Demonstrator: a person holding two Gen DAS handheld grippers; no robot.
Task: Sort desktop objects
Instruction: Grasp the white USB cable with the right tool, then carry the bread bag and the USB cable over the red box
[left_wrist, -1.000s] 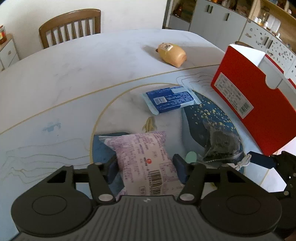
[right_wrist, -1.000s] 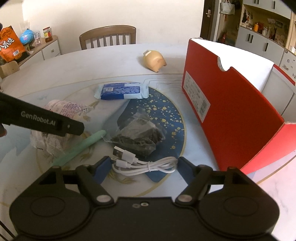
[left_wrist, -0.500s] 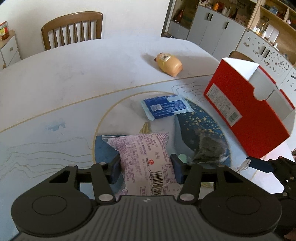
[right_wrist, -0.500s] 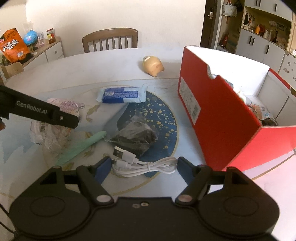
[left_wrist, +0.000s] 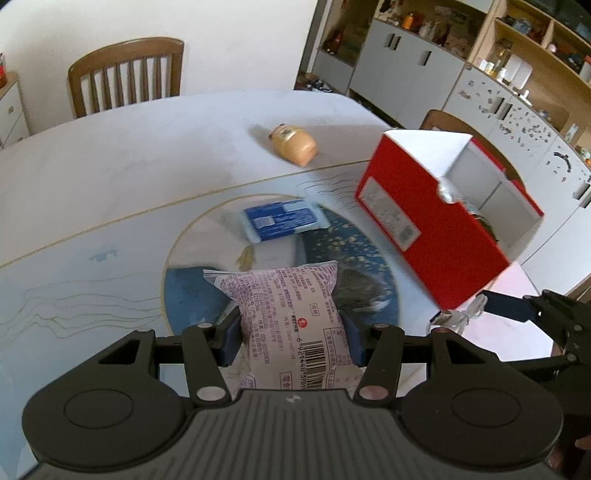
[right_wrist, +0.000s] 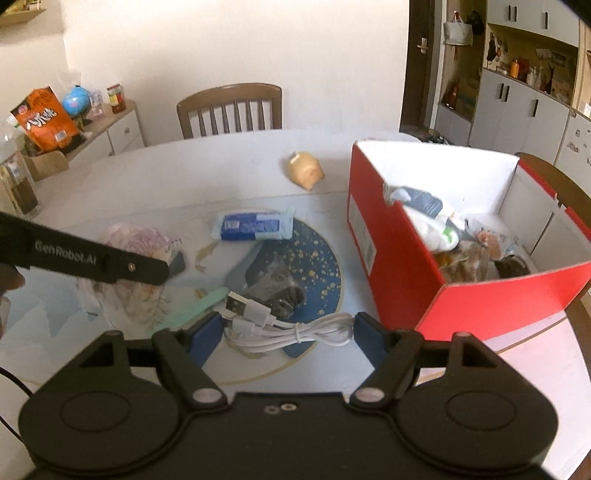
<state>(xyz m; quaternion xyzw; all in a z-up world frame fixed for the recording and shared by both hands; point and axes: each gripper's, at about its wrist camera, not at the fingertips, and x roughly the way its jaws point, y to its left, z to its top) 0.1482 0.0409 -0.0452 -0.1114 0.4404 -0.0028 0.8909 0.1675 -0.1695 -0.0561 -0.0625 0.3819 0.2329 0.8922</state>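
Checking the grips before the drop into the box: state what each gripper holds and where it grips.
Left gripper holds the purple snack bag by its sides, near the barcode end. Right gripper holds the bundled white cable by its ends.

a plain white wall (right_wrist: 229, 48) stands behind a brown wooden slat-back chair (right_wrist: 229, 110) at the far edge of the pale marbled table (left_wrist: 122, 162). grey cabinets with open wooden shelves (left_wrist: 517, 70) line the right side. a low white sideboard (right_wrist: 118, 129) sits left, beside a dark doorway (right_wrist: 421, 62).
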